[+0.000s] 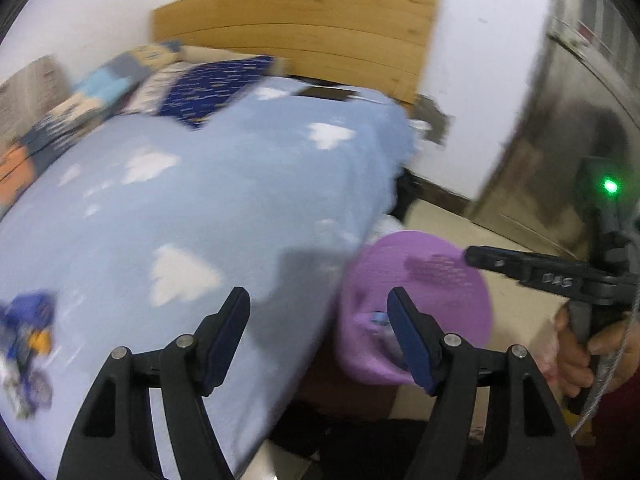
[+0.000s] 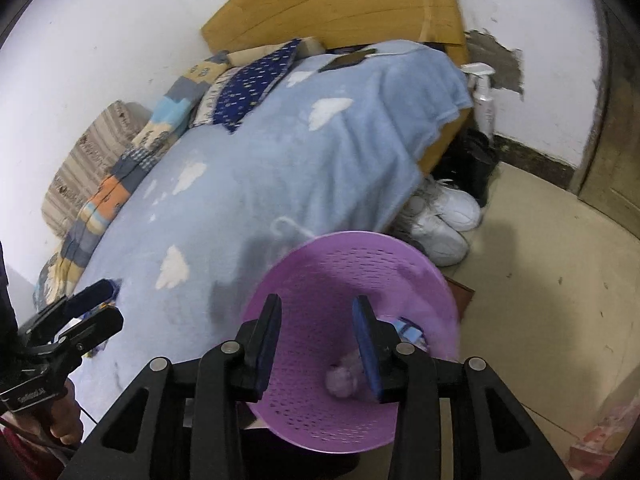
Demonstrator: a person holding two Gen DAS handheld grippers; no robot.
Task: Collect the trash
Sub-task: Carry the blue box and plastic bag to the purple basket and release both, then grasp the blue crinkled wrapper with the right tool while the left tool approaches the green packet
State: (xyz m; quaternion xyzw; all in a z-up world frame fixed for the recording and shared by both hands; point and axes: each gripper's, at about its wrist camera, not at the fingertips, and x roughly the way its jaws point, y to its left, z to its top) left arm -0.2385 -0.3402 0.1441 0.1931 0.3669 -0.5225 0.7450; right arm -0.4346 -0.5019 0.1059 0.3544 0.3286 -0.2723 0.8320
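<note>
A purple perforated basket (image 2: 340, 280) stands beside the bed; it also shows in the left wrist view (image 1: 432, 280). Inside lie a crumpled pale wad (image 2: 340, 378) and a blue-white wrapper (image 2: 410, 330). My right gripper (image 2: 318, 344) is open and empty above the basket mouth. My left gripper (image 1: 318, 332) is open and empty over the bed edge, left of the basket. A blue-and-yellow crumpled wrapper (image 1: 30, 332) lies on the light-blue cloud blanket (image 1: 200, 208) at far left, blurred.
Wooden headboard (image 1: 296, 28) and pillows at the bed's far end. White sneakers (image 2: 444, 220), black boots and a white pump bottle (image 2: 482, 92) stand on the floor beside the bed. A metal door (image 1: 572, 128) is to the right. Beige floor lies right of the basket.
</note>
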